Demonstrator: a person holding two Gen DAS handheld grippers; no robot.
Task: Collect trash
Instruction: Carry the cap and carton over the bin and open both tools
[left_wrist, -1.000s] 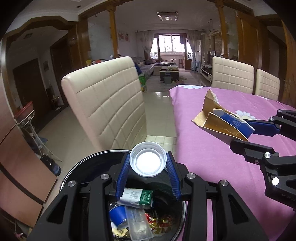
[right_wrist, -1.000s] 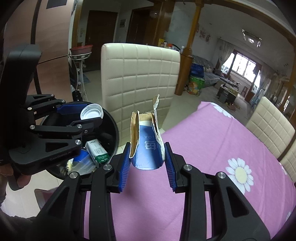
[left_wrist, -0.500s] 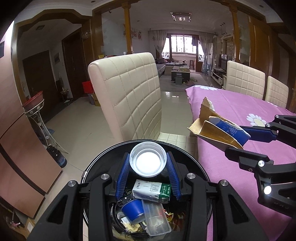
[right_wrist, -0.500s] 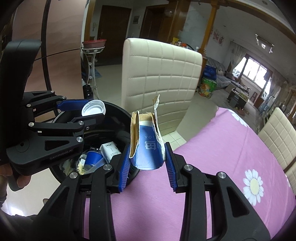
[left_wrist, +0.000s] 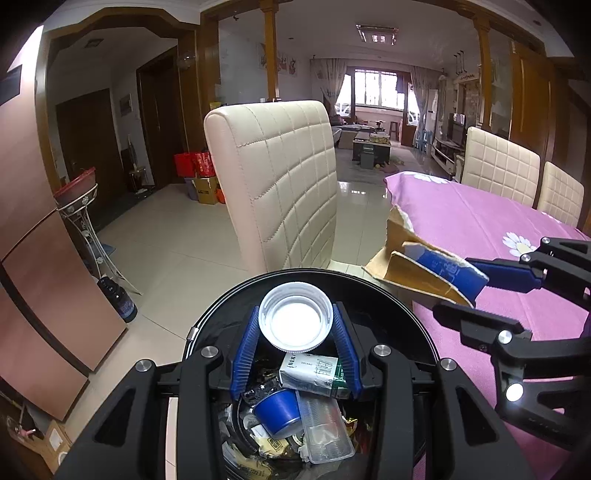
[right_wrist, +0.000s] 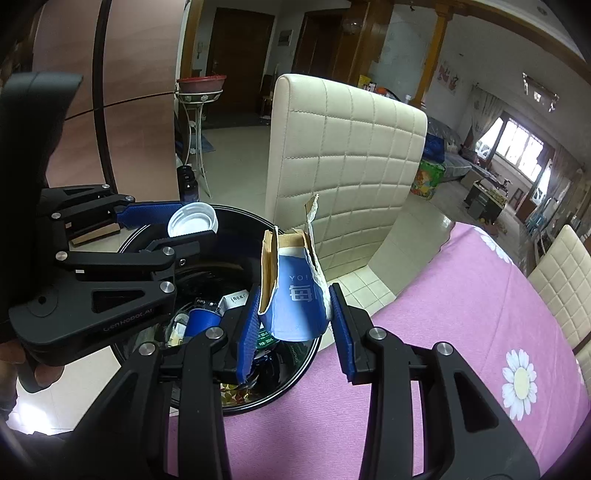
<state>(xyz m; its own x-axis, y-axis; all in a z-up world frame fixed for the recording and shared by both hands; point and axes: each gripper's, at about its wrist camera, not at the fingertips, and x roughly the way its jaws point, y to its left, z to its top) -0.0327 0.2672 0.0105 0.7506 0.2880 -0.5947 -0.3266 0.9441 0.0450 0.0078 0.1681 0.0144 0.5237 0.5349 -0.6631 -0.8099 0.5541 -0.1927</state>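
Your left gripper (left_wrist: 295, 345) is clamped on a white bottle cap (left_wrist: 295, 322), its blue pads pressing the cap's rim from both sides with the open hollow facing the camera. You hold it above the round black trash bin (left_wrist: 399, 300), over the near part of the opening. Inside the bin lie a small white-and-green carton (left_wrist: 314, 372), a blue cup (left_wrist: 277, 408) on its side, a clear plastic tray (left_wrist: 325, 430) and some crumpled wrappers (left_wrist: 264, 445).

Your right gripper (right_wrist: 293, 323) is closed on a torn blue paper cup (right_wrist: 299, 299), the pads squeezing its flattened body; brown ragged paper stands up from its top edge. From the right wrist view the cup hangs over the bin's rim (right_wrist: 236, 214), on the side nearest the table. From the left wrist view the same cup (left_wrist: 436, 267) sits to the right of the cap and apart from it.

The bin stands on the tiled floor just beside the table, which is covered by a pink cloth (right_wrist: 443, 332) printed with white daisies. A cream quilted chair (left_wrist: 280, 177) stands behind the bin.
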